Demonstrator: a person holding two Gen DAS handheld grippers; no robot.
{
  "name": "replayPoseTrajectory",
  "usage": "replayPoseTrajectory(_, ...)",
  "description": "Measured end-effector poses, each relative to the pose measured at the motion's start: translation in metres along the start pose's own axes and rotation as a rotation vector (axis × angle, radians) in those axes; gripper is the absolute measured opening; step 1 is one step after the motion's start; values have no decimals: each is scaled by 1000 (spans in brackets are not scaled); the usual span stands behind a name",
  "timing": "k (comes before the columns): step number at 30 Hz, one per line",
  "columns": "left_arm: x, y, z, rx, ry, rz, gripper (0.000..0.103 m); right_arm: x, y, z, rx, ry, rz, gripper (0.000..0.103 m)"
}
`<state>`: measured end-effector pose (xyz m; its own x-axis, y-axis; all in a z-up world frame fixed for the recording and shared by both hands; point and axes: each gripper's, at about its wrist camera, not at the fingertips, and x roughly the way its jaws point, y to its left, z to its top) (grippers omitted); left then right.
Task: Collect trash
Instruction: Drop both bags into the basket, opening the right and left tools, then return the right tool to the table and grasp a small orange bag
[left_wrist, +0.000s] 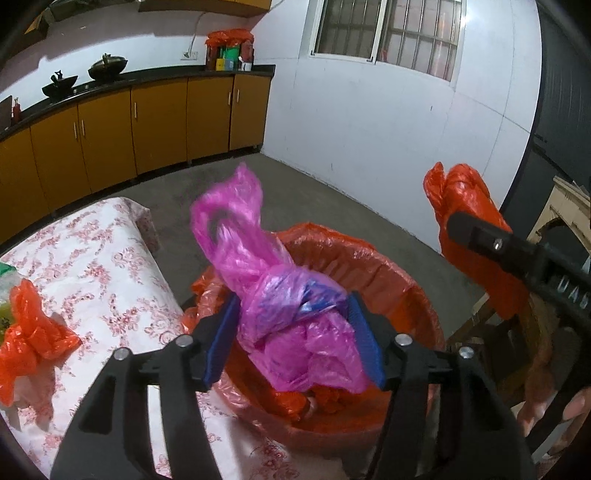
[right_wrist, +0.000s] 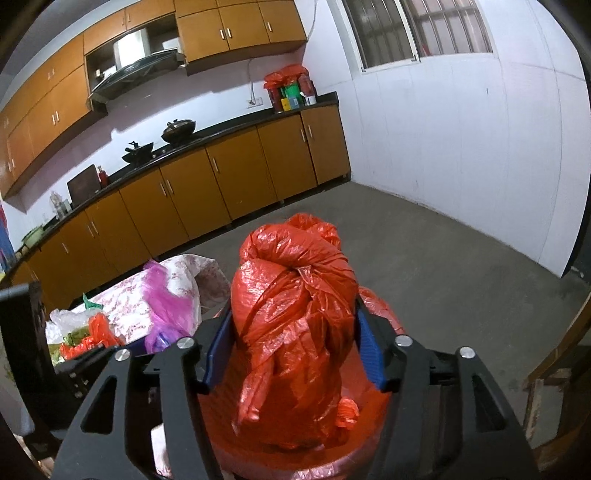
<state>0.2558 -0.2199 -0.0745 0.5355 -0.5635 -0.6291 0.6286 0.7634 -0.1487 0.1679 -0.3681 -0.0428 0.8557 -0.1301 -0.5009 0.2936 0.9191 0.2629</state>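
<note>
My left gripper (left_wrist: 295, 332) is shut on a knotted pink plastic bag (left_wrist: 280, 295) and holds it above a bin lined with an orange bag (left_wrist: 399, 273). My right gripper (right_wrist: 293, 339) is shut on a knotted orange plastic bag (right_wrist: 291, 325) and holds it over the same bin (right_wrist: 380, 306). In the left wrist view the right gripper's finger (left_wrist: 491, 243) and its orange bag (left_wrist: 465, 206) show at the right. In the right wrist view the pink bag (right_wrist: 166, 310) shows at the left.
A table with a floral cloth (left_wrist: 110, 258) stands left of the bin, with a crumpled orange bag (left_wrist: 29, 339) and other wrappers (right_wrist: 74, 325) on it. Kitchen cabinets (right_wrist: 221, 177) line the far wall. A wooden chair (right_wrist: 554, 387) is at the right.
</note>
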Motion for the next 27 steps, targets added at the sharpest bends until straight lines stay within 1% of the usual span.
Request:
replayPoseTrajectory(1,2,2,-2,-1,5,3,65,-1,0,-1,10,0,1,69)
replayPoseTrajectory(2,3,4,-5,-4,10,6,67,-2,-1,-2,21,-3,6,75)
replayPoseTrajectory(3,3,5,-6,-9,12,10,69,-3,-2,-2,25,-5,8,77)
replayPoseTrajectory(5,4,11,-10,-20,20,17,71,-2,-4,-2,21,-5,0,78)
replayPoseTrajectory(8,1,22,-17,-37,25,52,71,-4,-3,-5,11,-3,-24,78)
replayPoseTrajectory(11,-12,35,-23,-57,0,116,79,-9,0,-7,-24,-20,-78,84)
replayPoseTrajectory(12,-19,39,-25,-64,-14,153,83,-11,2,-9,-45,-33,-108,87)
replayPoseTrajectory(13,-24,43,-27,-70,-26,183,84,-13,5,-10,-62,-41,-127,88)
replayPoseTrajectory(16,-39,55,-34,-88,-45,239,85,-15,14,-12,-101,-42,-151,91)
replayPoseTrajectory(21,-66,76,-49,-103,-68,335,87,-13,30,-11,-146,-26,-143,92)
replayPoseTrajectory(27,-110,105,-70,-143,-104,438,87,-14,56,-13,-173,-31,-82,92)
